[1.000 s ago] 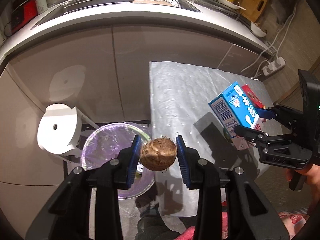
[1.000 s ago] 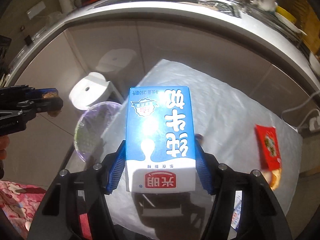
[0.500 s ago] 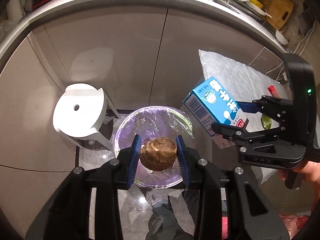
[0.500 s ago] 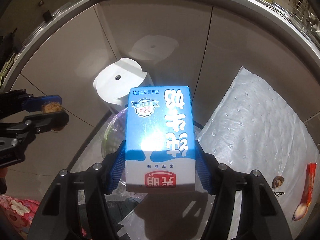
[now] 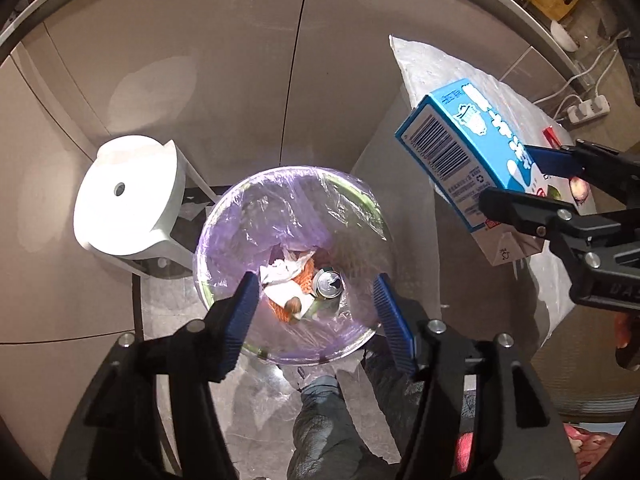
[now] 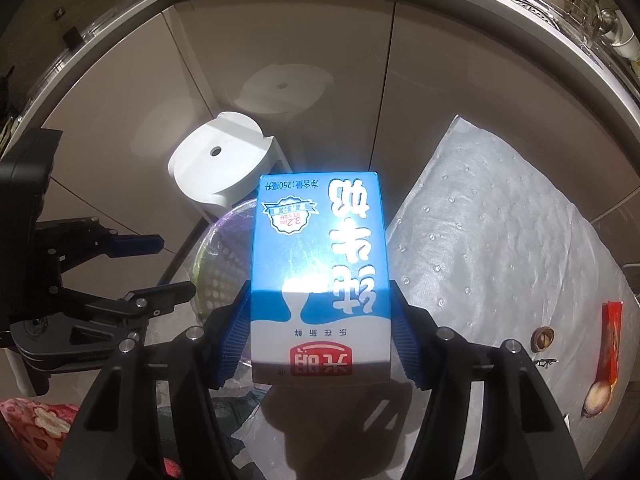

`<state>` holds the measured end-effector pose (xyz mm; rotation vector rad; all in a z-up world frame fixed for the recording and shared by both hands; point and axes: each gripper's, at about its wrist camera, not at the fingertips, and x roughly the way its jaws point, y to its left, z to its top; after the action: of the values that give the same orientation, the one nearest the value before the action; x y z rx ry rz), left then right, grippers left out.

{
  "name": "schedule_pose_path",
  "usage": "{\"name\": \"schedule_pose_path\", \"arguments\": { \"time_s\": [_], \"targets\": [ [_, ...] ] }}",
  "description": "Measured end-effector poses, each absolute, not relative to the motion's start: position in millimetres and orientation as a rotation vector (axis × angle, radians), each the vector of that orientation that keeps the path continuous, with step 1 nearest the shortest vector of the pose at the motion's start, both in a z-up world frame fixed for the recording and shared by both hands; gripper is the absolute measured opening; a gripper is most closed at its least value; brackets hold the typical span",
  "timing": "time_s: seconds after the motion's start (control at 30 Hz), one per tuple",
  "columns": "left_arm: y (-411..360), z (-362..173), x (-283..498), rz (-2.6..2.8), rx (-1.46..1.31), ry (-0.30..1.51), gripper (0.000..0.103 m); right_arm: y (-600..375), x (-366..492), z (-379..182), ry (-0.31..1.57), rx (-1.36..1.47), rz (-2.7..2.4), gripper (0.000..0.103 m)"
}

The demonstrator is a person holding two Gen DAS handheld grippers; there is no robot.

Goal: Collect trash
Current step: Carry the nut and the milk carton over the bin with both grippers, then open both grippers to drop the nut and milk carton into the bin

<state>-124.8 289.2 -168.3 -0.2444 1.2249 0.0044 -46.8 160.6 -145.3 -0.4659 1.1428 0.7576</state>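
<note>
My left gripper [image 5: 314, 292] hangs over the bin lined with a purple bag [image 5: 224, 216]. Its jaws are opening and nothing is between them. Down in the bin lie a small brown round piece [image 5: 295, 304], white paper [image 5: 282, 270], orange netting and a metal can [image 5: 328, 283]. My right gripper [image 6: 320, 336] is shut on a blue and white milk carton [image 6: 320, 264], held upside down to the right of the bin's rim [image 6: 224, 236]. The left wrist view shows that carton [image 5: 468, 148] at the right; the right wrist view shows the left gripper [image 6: 176, 266] at the left.
A white plastic stool [image 5: 124, 204] stands left of the bin against beige cabinet doors [image 5: 240, 60]. Right of the bin a silver bubble sheet [image 6: 500, 240] carries a red wrapper [image 6: 610, 344] and a brown shell [image 6: 542, 338]. A person's grey-clad foot [image 5: 320, 420] is below the bin.
The left gripper moved from beside the sheet to over the bin and sank, then its jaws parted and the brown round piece dropped in. The right gripper brought the carton leftward, toward the bin.
</note>
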Motion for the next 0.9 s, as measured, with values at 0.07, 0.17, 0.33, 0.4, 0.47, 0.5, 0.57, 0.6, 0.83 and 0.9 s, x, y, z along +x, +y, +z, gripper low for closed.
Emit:
{"name": "schedule_pose_path", "arguments": {
  "time_s": [0.07,0.17,0.33,0.4,0.47,0.5,0.57,0.6,0.83,0.9],
  "targets": [
    [288,-159,-128,0.009,-0.224,1.211,0.065,162,-48,-147,1.147,-0.463,0.766,0.064],
    [289,-147,-132,0.013,-0.21,1.192,0.07,167,-49,-154,1.16,-0.467,0.784,0.064],
    [291,-130,-146,0.038,-0.185,1.16,0.076,182,-50,-177,1.19,-0.497,0.816,0.064],
    [294,-126,-151,0.049,-0.187,1.154,0.077,190,-51,-189,1.206,-0.512,0.828,0.064],
    [296,-123,-155,0.063,-0.188,1.153,0.077,197,-51,-201,1.217,-0.529,0.839,0.064],
    [297,-122,-157,0.071,-0.19,1.152,0.077,200,-51,-206,1.222,-0.537,0.842,0.065],
    [299,-121,-160,0.084,-0.194,1.153,0.077,208,-52,-214,1.228,-0.55,0.845,0.066],
    [300,-120,-161,0.09,-0.195,1.153,0.077,210,-51,-218,1.235,-0.554,0.843,0.066],
    [296,-112,-162,0.101,-0.198,1.144,0.077,206,-46,-201,1.212,-0.481,0.797,0.083],
    [291,-106,-160,0.09,-0.189,1.134,0.077,196,-44,-186,1.189,-0.454,0.787,0.084]
  ]
}}
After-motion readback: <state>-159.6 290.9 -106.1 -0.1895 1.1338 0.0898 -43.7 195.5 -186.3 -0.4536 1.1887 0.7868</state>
